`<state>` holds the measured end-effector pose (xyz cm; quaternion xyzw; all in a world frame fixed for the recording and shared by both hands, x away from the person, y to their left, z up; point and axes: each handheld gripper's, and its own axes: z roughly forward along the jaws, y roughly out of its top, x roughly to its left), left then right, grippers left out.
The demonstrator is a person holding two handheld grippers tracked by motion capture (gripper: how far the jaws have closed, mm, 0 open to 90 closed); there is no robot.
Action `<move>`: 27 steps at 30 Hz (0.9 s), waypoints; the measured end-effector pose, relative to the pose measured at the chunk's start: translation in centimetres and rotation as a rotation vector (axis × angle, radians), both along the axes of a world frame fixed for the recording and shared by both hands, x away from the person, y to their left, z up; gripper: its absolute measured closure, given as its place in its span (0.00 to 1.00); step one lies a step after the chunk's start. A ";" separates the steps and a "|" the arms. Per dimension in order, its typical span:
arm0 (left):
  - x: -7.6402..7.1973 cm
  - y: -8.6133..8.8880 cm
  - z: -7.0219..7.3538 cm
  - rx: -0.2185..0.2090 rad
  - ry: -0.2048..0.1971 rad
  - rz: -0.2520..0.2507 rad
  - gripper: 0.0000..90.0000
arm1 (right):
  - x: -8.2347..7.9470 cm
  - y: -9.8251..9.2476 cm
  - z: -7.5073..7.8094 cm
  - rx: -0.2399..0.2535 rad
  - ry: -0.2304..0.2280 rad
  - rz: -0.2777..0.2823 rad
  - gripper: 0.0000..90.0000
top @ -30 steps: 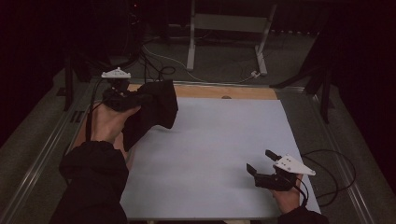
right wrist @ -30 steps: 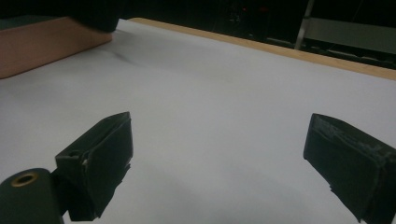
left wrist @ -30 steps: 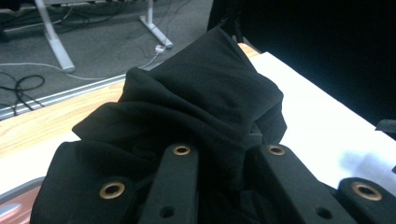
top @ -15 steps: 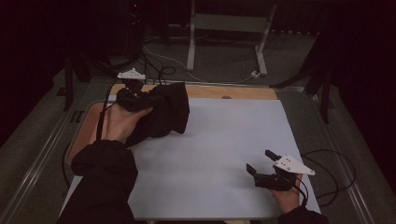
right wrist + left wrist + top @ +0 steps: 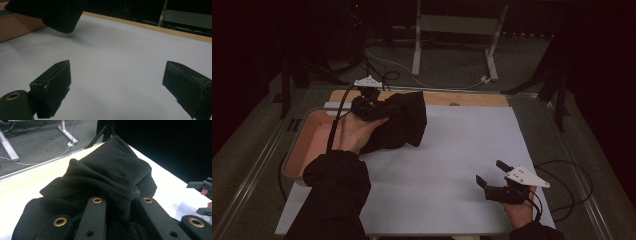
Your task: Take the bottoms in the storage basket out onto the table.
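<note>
Black cloth: a dark bundled garment (image 5: 399, 125) hangs bunched from the left gripper at about ten o'clock on the white table cover (image 5: 452, 170); its lower folds touch or hover just over the cover, I cannot tell which.
Left gripper: the left gripper (image 5: 374, 107) is clenched on the cloth; in the left gripper view the fabric (image 5: 110, 177) is pinched between the two jaws and rises in a peak beyond them.
Left hand: the hand (image 5: 357, 132) wraps the gripper body from below, with a dark sleeve (image 5: 334, 192) behind it toward seven o'clock.
Right gripper: the right gripper (image 5: 494, 172) sits at about five o'clock on the cover, well apart from the cloth, its jaws spread wide with nothing between them; the right gripper view shows bare white surface between the two pads (image 5: 56, 82).
Bin: a pinkish tray with a grey rim (image 5: 312, 145) stands at the nine o'clock edge of the table, just beside the cloth and under the left forearm.
Table edge: a strip of pale wood (image 5: 462, 98) runs along the twelve o'clock side, beyond the white cover.
Floor: grey carpet with cables and a metal stand's legs (image 5: 417, 55) lies past twelve o'clock.
</note>
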<state>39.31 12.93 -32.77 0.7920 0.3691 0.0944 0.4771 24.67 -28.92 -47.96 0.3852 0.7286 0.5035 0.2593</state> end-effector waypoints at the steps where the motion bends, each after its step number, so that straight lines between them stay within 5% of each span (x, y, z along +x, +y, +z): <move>1: 0.0 0.0 0.0 0.000 0.000 0.000 0.92 | 0.0 0.0 0.0 0.000 0.000 0.000 0.09; 27: -0.2 -4.8 -3.1 0.031 0.038 -0.080 0.92 | 0.0 0.0 0.0 0.000 -0.003 -0.004 0.09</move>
